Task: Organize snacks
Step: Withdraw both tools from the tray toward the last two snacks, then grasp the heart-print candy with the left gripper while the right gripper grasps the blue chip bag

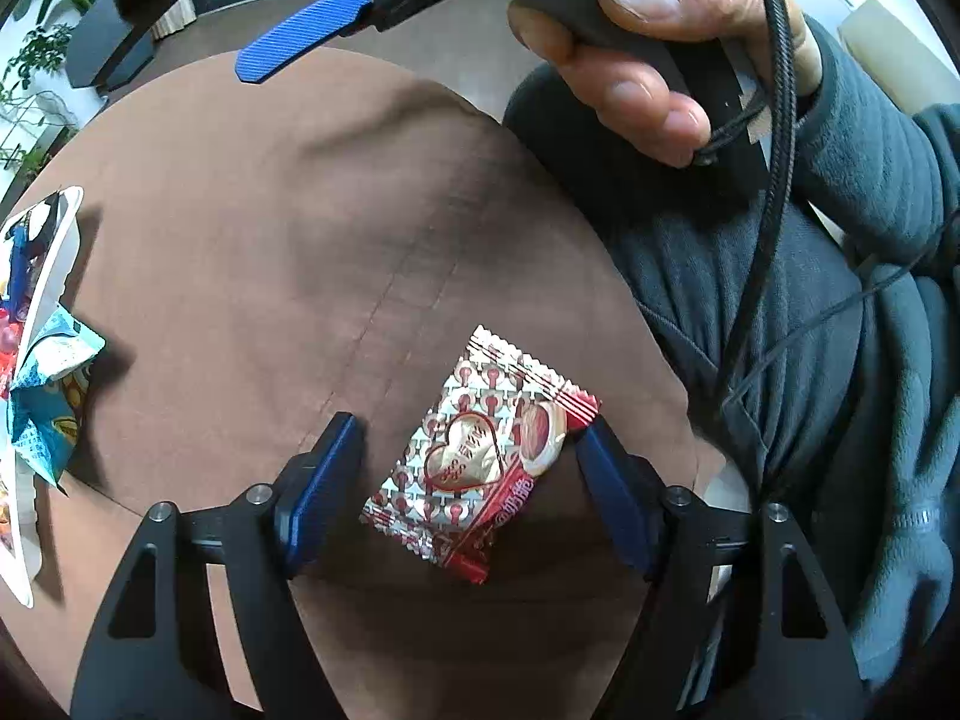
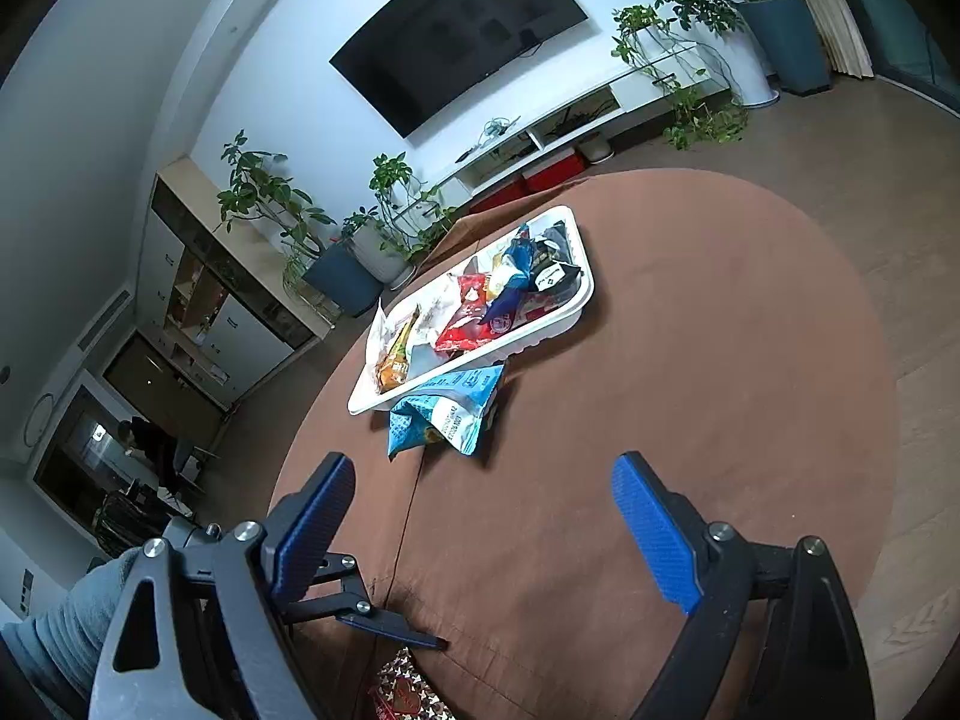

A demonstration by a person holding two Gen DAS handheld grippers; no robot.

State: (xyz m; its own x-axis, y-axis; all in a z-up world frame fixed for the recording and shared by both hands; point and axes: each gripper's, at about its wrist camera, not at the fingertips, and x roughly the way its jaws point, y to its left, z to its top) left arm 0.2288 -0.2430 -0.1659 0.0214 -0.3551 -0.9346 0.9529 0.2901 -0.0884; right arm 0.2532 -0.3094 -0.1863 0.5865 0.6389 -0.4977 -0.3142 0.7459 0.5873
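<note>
The round counter fills most of both views, covered in a matte brown cloth with a stitched seam running across it and a soft wrinkle or two. On its far side sits the white tray, a shallow rounded rectangle of smooth plastic, already heaped with crinkly packets in red, blue, yellow and black, so most of the sorting looks done. Two things are still outside it. The light blue bag, a puffy, creased foil pouch with printed lettering, leans against the tray's near rim and rests on the cloth rather than inside. The red and silver candy, a small flat pillow of shiny foil with zigzag crimped ends and a heart printed on it, lies on the cloth close to the person's side, well apart from the tray.

The left gripper points steeply down over that candy; its ribbed blue jaws stand at a middling width on either side of the wrapper, the right-hand one at or just touching a corner, the other clear of it, so nothing is pinched yet. The right gripper hovers over bare cloth, jaws spread wide and empty, aimed toward the blue bag; the person's hand wraps its dark handle. I judge two snacks remain: the candy first, then the bag
</note>
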